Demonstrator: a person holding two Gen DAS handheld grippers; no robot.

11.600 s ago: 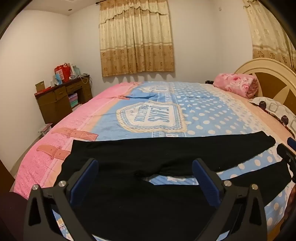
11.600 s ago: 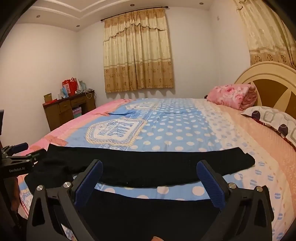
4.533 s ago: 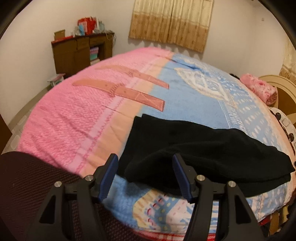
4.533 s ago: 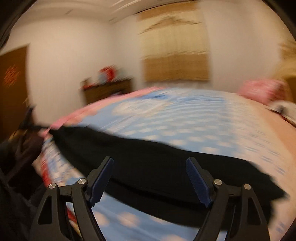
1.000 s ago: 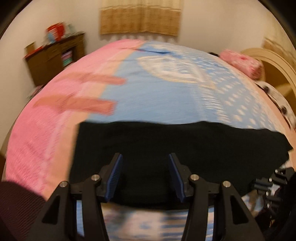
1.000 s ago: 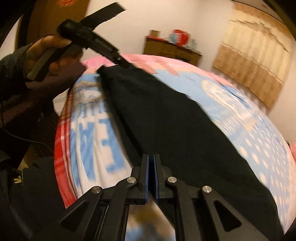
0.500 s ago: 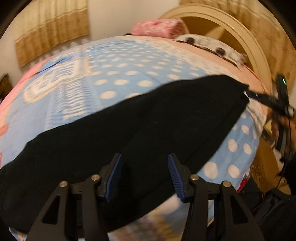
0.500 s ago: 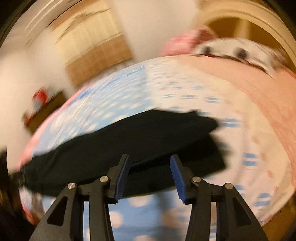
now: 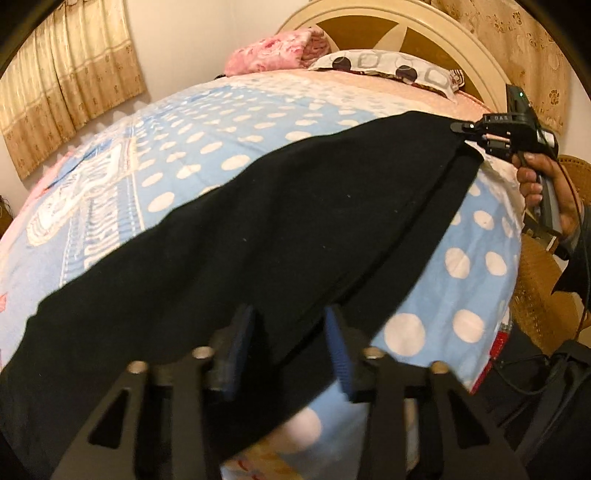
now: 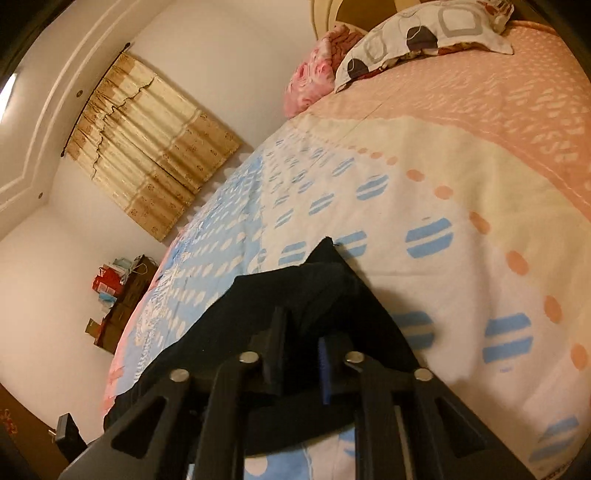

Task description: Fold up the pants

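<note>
Black soft-knit pants lie folded lengthwise, one leg over the other, on the bed's blue quilt with white polka dots, along the quilt's near edge. The upper layer sits slightly back from the lower one, so a narrow strip of the lower leg shows along the side nearest the bed's edge.

In the left wrist view, the left hand-held gripper hovers over the pants' near edge with its blue-padded fingers spread apart; fabric lies between and beneath them, but nothing is pinched. At the cuff end of the pants, toward the cream arched headboard, the right hand-held gripper touches the far corner of the fabric, held by the person's right hand.

The right wrist view shows that gripper from behind: its fingers are drawn close but a gap remains, and dark cloth bunches up between them. Whether the cloth is truly pinched cannot be told. The cuff corner rises to a small peak just beyond the fingertips.

Past the pants, at the headboard end of the quilt, rest a white pillow with grey and dark rings and a folded pink floral blanket. Beige patterned curtains hang on the wall beyond the quilt, and a dark wooden cabinet with red bags on top stands against the wall beside the bed.
</note>
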